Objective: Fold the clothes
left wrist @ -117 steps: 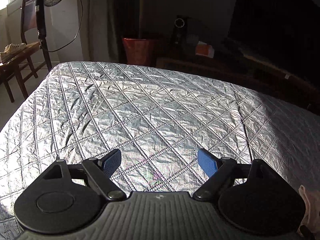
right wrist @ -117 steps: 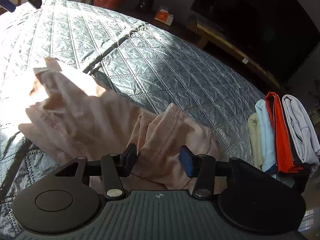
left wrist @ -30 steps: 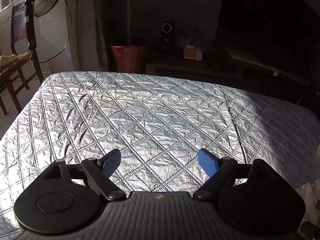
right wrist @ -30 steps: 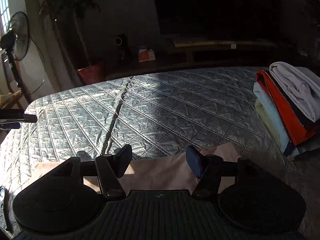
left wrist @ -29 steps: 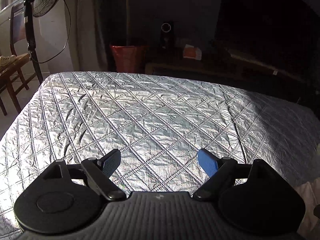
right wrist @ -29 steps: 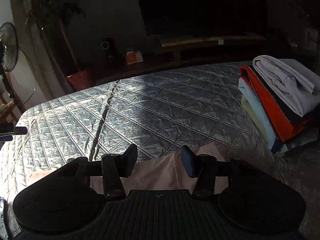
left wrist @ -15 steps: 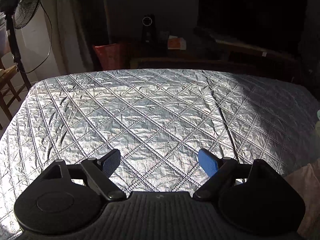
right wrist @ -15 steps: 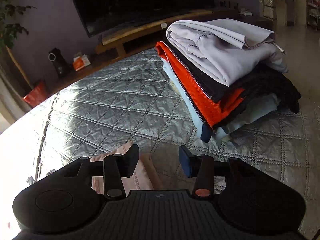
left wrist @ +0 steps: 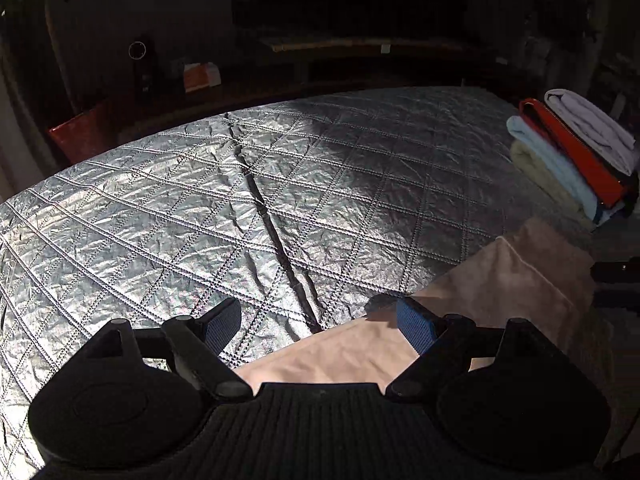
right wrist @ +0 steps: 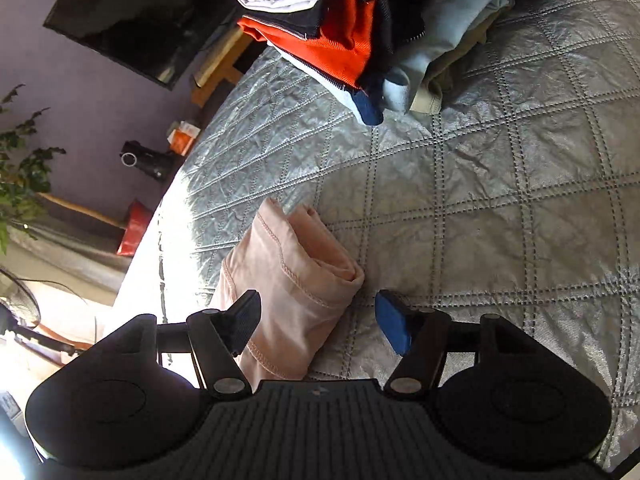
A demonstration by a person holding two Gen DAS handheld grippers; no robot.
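- The pink garment [left wrist: 500, 280] runs under the left gripper's body at the bottom of the left view, so its near edge is hidden
- In the right view the garment's [right wrist: 292, 280] near end goes behind the gripper body
- The stack of folded clothes [right wrist: 360, 20] is cut off by the top edge of the right view
- The television [right wrist: 132, 16] is cropped at the top
- The far shelf [left wrist: 360, 44] in the left view is too dark to make out

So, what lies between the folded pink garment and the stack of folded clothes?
Only bare quilted bedspread separates the pink garment from the stack of folded clothes; the right wrist view shows it best.
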